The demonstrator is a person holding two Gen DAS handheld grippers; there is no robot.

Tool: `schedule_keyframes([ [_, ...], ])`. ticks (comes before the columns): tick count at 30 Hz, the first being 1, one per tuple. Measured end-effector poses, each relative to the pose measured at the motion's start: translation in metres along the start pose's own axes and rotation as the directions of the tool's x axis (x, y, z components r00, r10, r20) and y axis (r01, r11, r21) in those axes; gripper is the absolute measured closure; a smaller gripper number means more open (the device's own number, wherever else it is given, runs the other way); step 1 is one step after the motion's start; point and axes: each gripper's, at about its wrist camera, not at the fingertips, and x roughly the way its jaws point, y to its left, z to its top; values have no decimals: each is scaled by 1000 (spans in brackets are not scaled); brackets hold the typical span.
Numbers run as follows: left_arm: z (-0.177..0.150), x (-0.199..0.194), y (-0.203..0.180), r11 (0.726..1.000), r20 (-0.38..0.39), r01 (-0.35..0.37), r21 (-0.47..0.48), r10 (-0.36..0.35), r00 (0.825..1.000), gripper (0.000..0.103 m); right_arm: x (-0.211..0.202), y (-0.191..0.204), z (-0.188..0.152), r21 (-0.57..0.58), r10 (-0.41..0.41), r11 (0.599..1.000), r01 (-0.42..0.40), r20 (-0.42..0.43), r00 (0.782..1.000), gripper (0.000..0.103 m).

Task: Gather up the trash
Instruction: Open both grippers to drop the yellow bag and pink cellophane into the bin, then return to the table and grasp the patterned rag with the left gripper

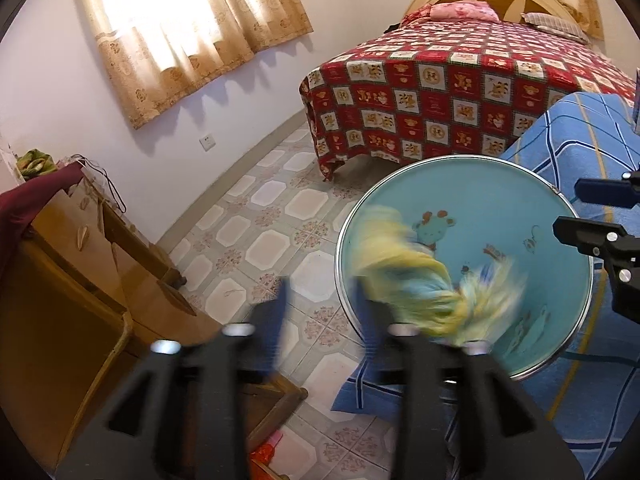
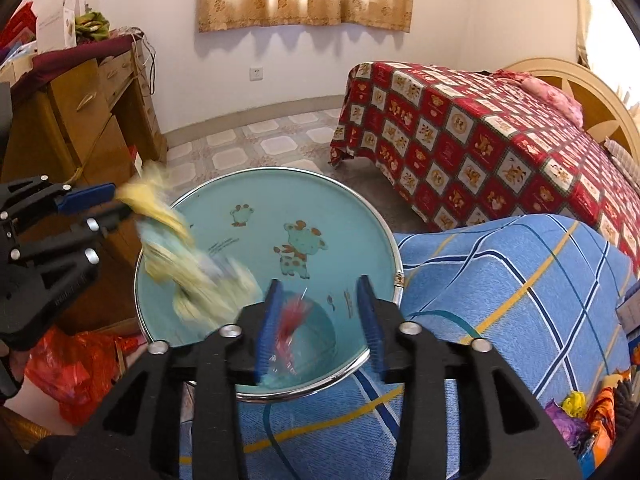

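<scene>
A round light-blue trash bin (image 1: 492, 196) (image 2: 240, 196) with cartoon giraffes and a metal rim stands open below both grippers. In the left wrist view my left gripper (image 1: 322, 320) is open, and a blurred yellow and pale-blue wrapper (image 1: 404, 276) hangs just right of its right finger, inside the bin's mouth. From the right wrist view the same wrapper (image 2: 172, 236) stretches from the left gripper (image 2: 110, 202) down into the bin. My right gripper (image 2: 320, 316) is open too. A small blurred red scrap (image 2: 294, 316) shows between its fingers, touching neither pad. The right gripper (image 1: 588, 212) also shows at the bin's right rim.
The bin leans against a blue plaid blanket (image 2: 500, 280). A bed with a red patchwork cover (image 1: 440, 92) stands behind. A wooden cabinet (image 1: 80, 248) is on the left, over tiled floor (image 1: 272, 216). A red plastic bag (image 2: 72, 368) lies by the bin.
</scene>
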Motion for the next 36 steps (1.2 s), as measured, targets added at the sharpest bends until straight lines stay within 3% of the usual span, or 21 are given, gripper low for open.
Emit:
schedule_keyframes([
  [6,3,-5,-3,1000,12,26,-10,-26,1000,54,-9,-6,-4,19,-29,999,29,12,1000,57],
  [9,2,-12,1,998,24,41,-38,-40,999,44,-24,-11,-10,37,-61,997,60,31,998,53],
  [11,-1,-20,1,997,30,63,-48,-61,998,42,-43,-14,-18,53,-82,995,79,49,995,53],
  [14,-5,-29,-8,993,31,109,-51,-107,994,36,-81,-22,-39,89,-117,990,109,98,988,45],
  [19,-14,-55,-56,972,39,233,11,-233,972,34,-145,-44,-86,174,-202,969,175,148,968,36],
  [25,-26,-76,-124,937,33,321,139,-328,944,33,-200,-92,-167,341,-364,887,312,97,926,33],
  [31,-19,-89,-170,918,52,351,187,-366,929,33,-223,-143,-229,513,-453,773,374,32,891,31],
  [36,-14,-98,-196,902,54,386,195,-403,914,33,-233,-171,-261,593,-479,708,383,6,878,29],
])
